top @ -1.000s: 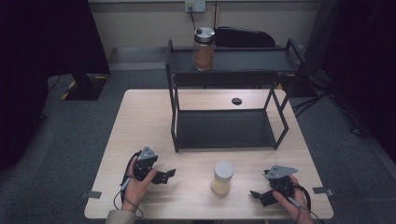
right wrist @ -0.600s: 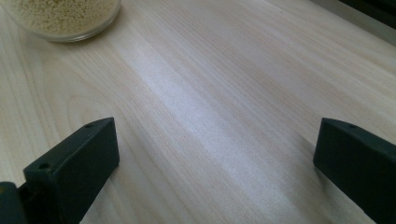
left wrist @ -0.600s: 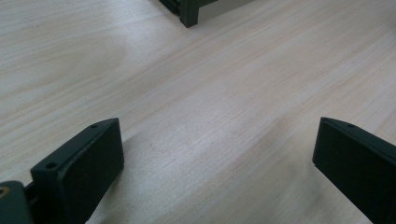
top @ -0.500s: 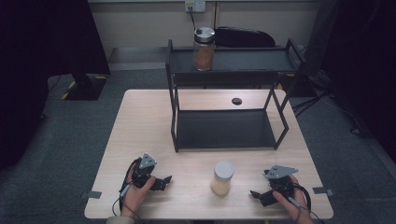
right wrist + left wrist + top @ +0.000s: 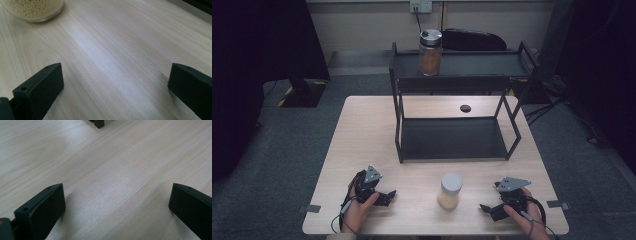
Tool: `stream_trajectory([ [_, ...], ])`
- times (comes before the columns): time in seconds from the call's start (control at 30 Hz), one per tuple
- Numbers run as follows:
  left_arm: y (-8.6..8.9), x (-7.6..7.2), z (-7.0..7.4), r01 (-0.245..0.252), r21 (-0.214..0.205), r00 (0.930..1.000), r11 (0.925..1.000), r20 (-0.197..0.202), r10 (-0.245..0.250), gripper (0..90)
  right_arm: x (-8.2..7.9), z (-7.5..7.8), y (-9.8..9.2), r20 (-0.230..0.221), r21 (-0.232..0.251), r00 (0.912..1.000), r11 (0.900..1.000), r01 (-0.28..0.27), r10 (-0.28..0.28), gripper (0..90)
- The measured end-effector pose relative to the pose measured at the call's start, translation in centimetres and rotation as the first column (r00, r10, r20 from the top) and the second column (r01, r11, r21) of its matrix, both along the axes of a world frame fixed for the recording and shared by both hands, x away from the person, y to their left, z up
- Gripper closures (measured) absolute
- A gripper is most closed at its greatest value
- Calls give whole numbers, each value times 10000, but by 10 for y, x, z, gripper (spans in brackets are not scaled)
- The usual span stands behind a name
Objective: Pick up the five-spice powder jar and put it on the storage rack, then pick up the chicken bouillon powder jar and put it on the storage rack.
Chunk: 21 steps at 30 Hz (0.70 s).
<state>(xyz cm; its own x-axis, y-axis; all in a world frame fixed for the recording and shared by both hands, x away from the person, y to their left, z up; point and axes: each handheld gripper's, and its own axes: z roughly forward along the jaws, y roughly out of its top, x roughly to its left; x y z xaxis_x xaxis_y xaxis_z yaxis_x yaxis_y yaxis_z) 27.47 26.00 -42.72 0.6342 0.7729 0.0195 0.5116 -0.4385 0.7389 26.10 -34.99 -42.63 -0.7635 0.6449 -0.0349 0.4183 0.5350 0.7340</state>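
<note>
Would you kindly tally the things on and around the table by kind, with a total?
Jars: 2, one on the table, one on the rack's top shelf
Racks: 1
Tools: 2, left tool, right tool
Tables: 1
Total: 6

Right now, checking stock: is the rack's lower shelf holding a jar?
No: the lower shelf is bare; one jar stands on top, another jar on the table.

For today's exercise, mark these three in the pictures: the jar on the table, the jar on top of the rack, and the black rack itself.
jar on the table (image 5: 449,191), high view, on its pale side below the lid.
jar on the rack (image 5: 430,55), high view, on its brown-filled glass body.
black rack (image 5: 452,137), high view, on its bare lower shelf.
</note>
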Motion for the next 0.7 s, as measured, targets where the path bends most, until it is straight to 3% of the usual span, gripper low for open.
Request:
stream_trajectory([
  [0.5,0,0,0,-17,-1,10000,10000,7,17,0,-1,0,2,-10,6,10000,10000,91,-91,0],
  [0.7,0,0,0,-16,-1,10000,10000,6,16,0,5,8,8,-297,-140,9994,9998,-155,151,13],
])
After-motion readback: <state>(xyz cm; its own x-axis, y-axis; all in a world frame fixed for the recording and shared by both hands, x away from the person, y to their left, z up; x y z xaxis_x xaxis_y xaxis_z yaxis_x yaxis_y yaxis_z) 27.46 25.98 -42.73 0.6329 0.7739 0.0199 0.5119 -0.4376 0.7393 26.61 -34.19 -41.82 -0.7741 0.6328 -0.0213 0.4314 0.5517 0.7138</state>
